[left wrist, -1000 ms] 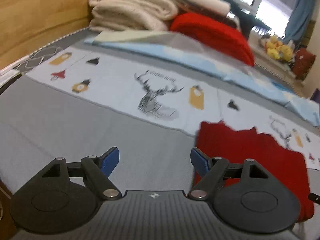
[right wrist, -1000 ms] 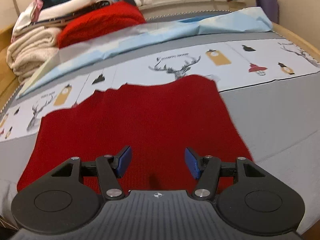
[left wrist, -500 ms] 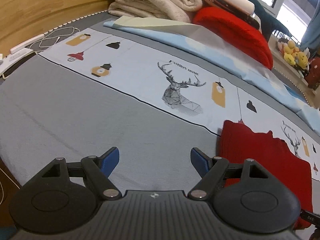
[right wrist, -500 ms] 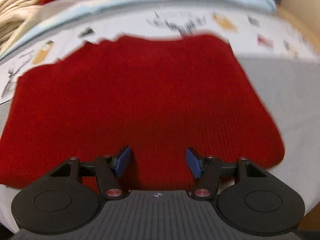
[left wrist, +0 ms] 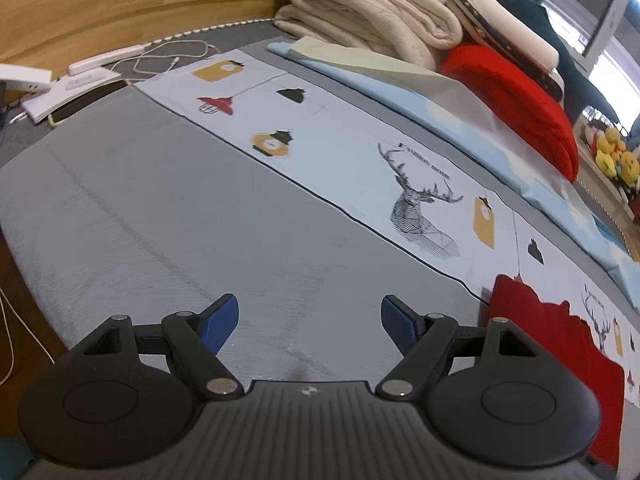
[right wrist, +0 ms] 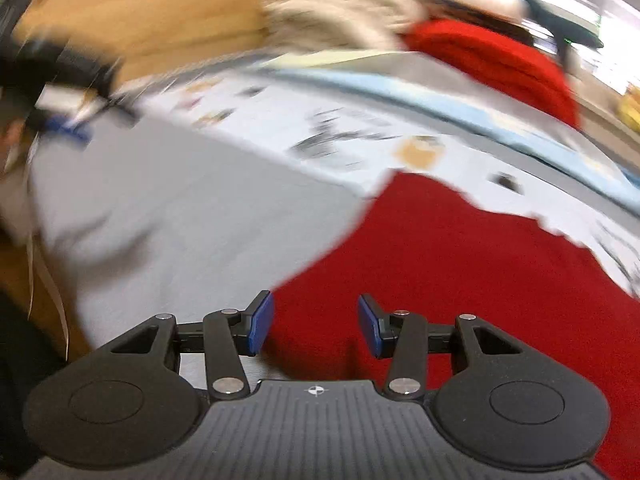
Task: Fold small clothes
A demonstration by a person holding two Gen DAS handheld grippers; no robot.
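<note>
Closing right gripper [right wrist: 316, 322] | red garment [right wrist: 460, 264] edge between fingers, untouched

Bare grey bed [left wrist: 168, 208] lies open on the near left. Folded blankets [left wrist: 372, 16] and a red cushion [left wrist: 516, 100] block the far side, with cables [left wrist: 168, 56] at the far-left corner.

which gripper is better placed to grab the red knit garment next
Right. The right gripper sits over the red knit garment's near corner, jaws closing; the open left gripper is over bare grey bedsheet.
</note>
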